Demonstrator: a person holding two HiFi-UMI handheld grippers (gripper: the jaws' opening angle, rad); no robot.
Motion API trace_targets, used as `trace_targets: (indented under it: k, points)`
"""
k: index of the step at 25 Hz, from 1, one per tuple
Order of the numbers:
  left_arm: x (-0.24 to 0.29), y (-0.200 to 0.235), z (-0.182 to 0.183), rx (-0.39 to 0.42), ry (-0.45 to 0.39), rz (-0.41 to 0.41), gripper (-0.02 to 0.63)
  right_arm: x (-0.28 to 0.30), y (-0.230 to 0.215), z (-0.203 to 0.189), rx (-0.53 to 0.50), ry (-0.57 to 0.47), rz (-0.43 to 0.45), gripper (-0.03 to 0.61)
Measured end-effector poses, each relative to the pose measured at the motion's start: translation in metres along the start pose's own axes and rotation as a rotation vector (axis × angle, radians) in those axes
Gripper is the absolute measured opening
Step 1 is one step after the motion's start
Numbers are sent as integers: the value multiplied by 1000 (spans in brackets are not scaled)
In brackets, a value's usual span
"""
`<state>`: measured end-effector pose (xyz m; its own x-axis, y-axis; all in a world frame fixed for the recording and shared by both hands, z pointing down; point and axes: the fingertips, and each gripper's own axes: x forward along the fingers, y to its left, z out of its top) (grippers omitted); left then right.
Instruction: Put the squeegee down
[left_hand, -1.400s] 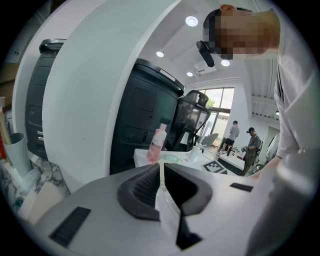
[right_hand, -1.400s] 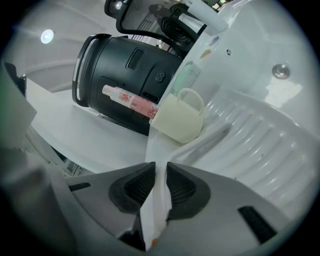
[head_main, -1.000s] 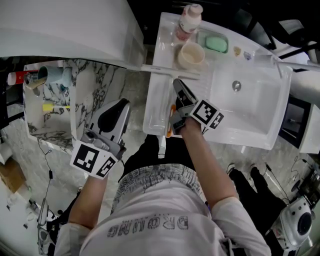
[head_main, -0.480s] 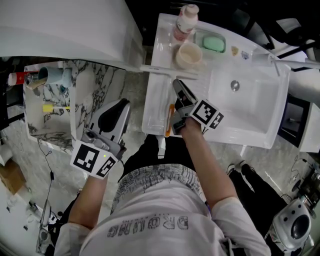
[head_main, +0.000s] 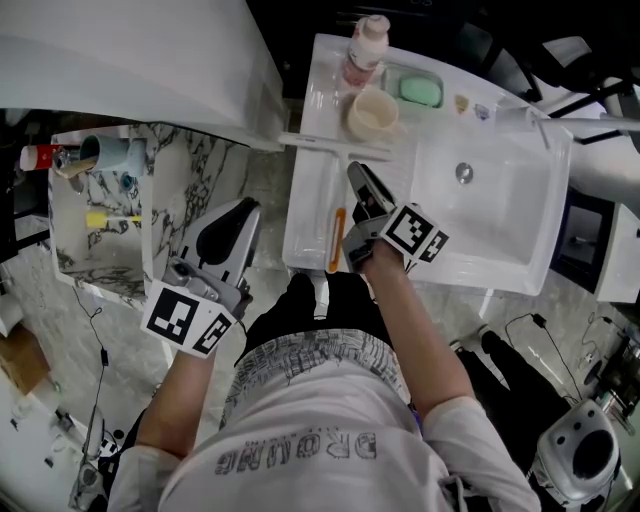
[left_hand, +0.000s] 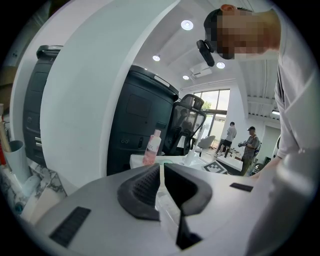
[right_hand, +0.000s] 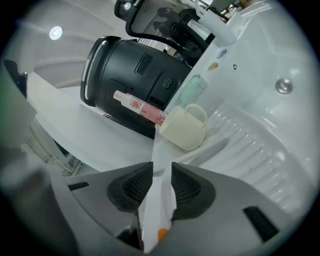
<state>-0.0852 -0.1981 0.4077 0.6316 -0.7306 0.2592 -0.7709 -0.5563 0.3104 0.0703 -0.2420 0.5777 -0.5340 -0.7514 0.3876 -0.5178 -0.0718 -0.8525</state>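
The squeegee (head_main: 337, 236) is white with an orange strip on its handle. Its blade lies crosswise near the mug and its handle runs back along the ribbed drainboard (head_main: 308, 205) of the white sink unit. My right gripper (head_main: 358, 174) is low over the drainboard, shut on the squeegee handle. In the right gripper view the white handle (right_hand: 159, 197) fills the gap of my right gripper (right_hand: 161, 175), orange end nearest the camera. My left gripper (head_main: 243, 208) hangs left of the sink over the marble floor, shut and empty, and it (left_hand: 161, 172) points level across the room.
A cream mug (head_main: 371, 112) stands just beyond the blade, with a pink bottle (head_main: 364, 42) and green soap (head_main: 421, 91) behind it. The sink basin (head_main: 500, 200) lies to the right. A marble shelf (head_main: 100, 190) with small items is at the left.
The right gripper and squeegee have shifted slightly; more of the orange handle now shows lying along the drainboard. The left gripper has stayed put.
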Motion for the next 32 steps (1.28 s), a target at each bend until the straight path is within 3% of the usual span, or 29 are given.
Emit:
trace_targets:
  k: [32]
  points:
    - [-32,-33,39,77,-93,-57,42,-67,74,-8,-314,2,105,103]
